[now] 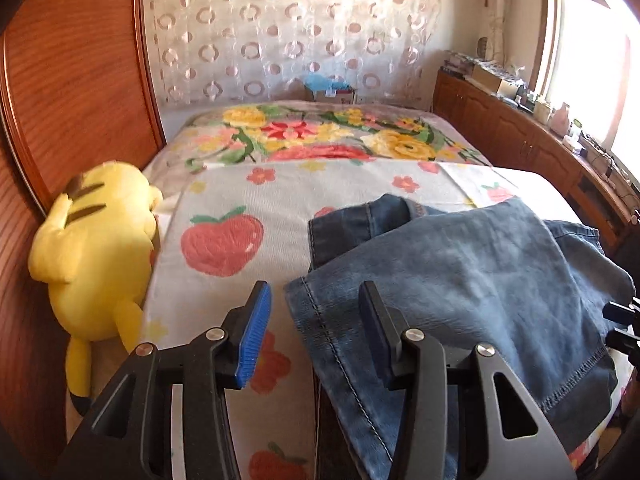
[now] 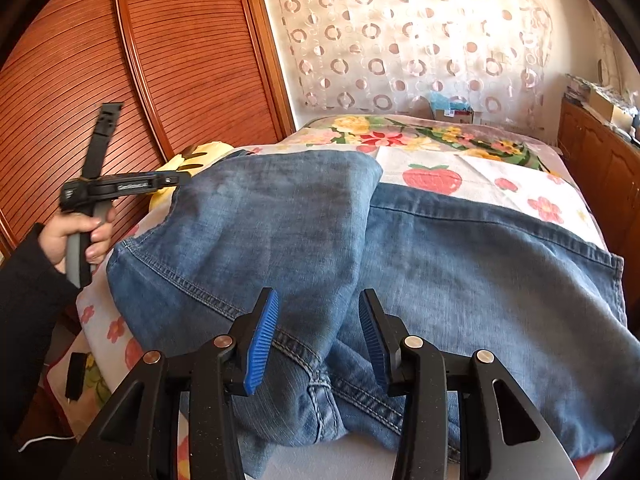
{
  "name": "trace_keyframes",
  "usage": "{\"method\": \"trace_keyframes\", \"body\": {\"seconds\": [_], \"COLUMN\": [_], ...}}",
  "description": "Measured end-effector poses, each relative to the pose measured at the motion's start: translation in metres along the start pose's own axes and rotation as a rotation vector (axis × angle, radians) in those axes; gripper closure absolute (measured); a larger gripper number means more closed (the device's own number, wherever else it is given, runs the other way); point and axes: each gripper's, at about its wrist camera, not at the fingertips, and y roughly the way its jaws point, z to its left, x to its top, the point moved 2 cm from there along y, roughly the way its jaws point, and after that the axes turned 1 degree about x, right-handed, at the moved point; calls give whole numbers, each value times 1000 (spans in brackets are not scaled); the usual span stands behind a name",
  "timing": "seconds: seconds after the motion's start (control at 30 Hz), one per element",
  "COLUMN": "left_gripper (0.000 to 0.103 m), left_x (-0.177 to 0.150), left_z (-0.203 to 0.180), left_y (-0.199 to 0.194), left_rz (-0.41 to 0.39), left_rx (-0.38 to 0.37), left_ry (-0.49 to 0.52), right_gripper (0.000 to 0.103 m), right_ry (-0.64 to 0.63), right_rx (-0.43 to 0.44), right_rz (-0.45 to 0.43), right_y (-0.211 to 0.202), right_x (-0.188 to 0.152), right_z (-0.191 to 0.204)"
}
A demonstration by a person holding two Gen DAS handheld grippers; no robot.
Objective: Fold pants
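Blue denim pants (image 2: 420, 264) lie on the bed, folded over with one part laid across the other; they also show in the left wrist view (image 1: 460, 280). My left gripper (image 1: 316, 328) is open and empty, hovering over the left hem edge of the pants. It also shows in the right wrist view (image 2: 176, 179), held by a hand at the pants' far left edge. My right gripper (image 2: 318, 332) is open and empty, just above the crotch seam at the near edge. Its tip shows at the right edge of the left wrist view (image 1: 624, 320).
The bed has a strawberry and flower blanket (image 1: 224, 208). A yellow plush toy (image 1: 96, 248) lies at the bed's left edge against a wooden louvred wardrobe (image 2: 120, 80). A wooden cabinet (image 1: 520, 136) with clutter runs along the right under a window. A curtain (image 1: 280, 32) hangs behind.
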Motion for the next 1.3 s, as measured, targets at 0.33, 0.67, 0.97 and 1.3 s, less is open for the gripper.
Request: {"method": "trace_keyframes", "body": {"seconds": [0.33,0.67,0.97,1.3], "left_gripper": [70,100,100,99], "left_x": [-4,4,58,59], "left_z": [-3,-17,-27,-20], "left_y": [19,3,-44,-11], "left_rz": [72,17,-143,-41], "left_rx": [-49,12,51,42], "left_ry": [-20,53,105,70], "right_gripper": [48,48,48,47], "right_ry": [30,45,43,35], "right_rx": [-20,-20,-27,-45], "right_rz": [-4,-23,-27,-38], "right_y": [4,-1,-2,-12], "right_x": [2,0,0,-1], "right_z": [-12,-16,-13,-17]}}
